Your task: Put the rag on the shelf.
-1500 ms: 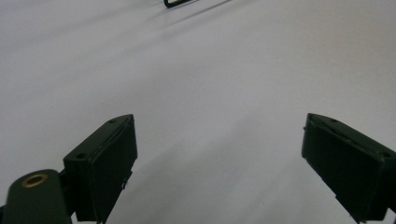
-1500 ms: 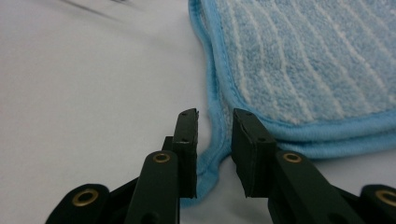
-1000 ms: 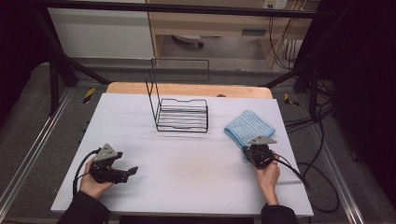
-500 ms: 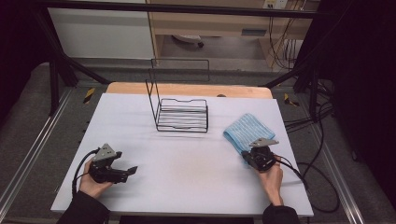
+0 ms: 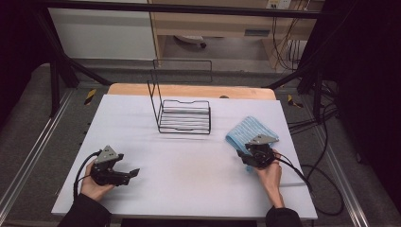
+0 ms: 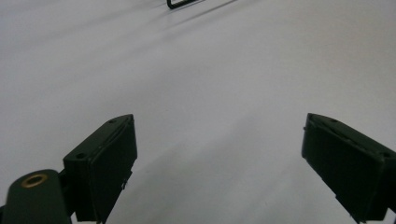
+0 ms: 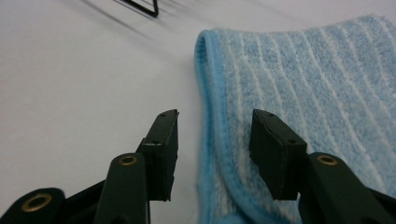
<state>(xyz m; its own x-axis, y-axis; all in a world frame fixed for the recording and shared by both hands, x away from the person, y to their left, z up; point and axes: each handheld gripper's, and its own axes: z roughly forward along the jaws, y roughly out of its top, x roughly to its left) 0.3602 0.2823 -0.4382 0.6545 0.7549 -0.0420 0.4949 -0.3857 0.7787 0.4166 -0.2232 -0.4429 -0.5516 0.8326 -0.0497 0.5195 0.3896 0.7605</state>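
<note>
A light blue striped cloth lies folded flat on the white table, at the right. My right gripper sits low at its near edge. In the right gripper view the cloth's hemmed fold runs between the jaws of that gripper. The jaws have just been opening, and the pads stand apart from the fabric. My left gripper rests at the near left, held in a hand. Its jaws are spread wide over bare tabletop with nothing between them.
A black wire rack with a tall wire back stands at the middle rear of the table, left of the cloth. Its corner shows in the right gripper view. Cables trail from both grippers toward the table's near edge.
The right gripper has shifted slightly at the cloth's near edge. The cloth lies where it was, and the left gripper has kept still.
</note>
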